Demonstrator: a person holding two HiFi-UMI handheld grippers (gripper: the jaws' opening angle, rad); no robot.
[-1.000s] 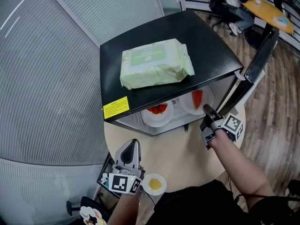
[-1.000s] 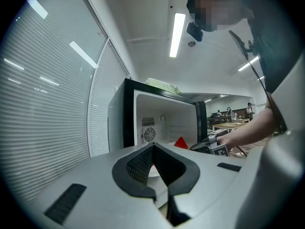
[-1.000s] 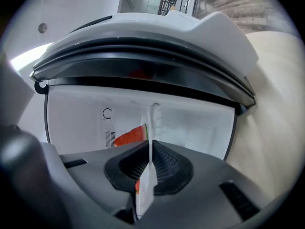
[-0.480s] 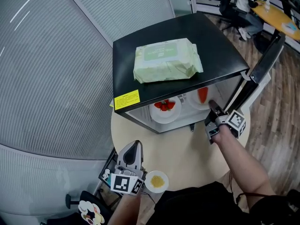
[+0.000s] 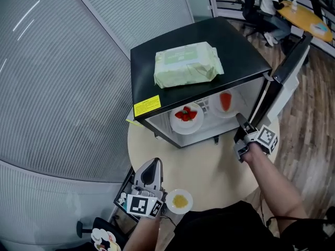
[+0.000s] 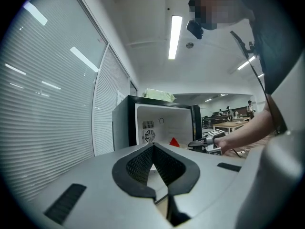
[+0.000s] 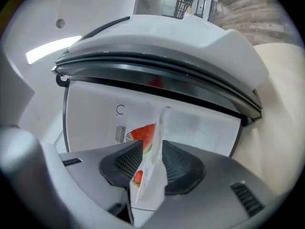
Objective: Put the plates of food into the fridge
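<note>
A small black fridge (image 5: 246, 51) stands open on a round table (image 5: 209, 166). Inside it are a white plate of strawberries (image 5: 178, 128) on the left and a white plate of watermelon (image 5: 215, 107) on the right. My right gripper (image 5: 241, 120) is at the fridge's mouth. Its jaws are opening with the watermelon plate's rim (image 7: 159, 123) standing between them; the left pad is clear of it. My left gripper (image 5: 153, 166) is shut and empty at the table's near edge, beside a small plate of yellow food (image 5: 179, 192).
A green pack of wipes (image 5: 187, 64) lies on the fridge's top. The fridge door (image 5: 290, 61) hangs open to the right, close to my right arm. Ribbed glass walls run along the left. People sit at an orange table (image 5: 306, 17) at the far right.
The head view has swung a little, so more of the fridge's inside shows. Both grippers keep their places relative to the fridge and the table.
</note>
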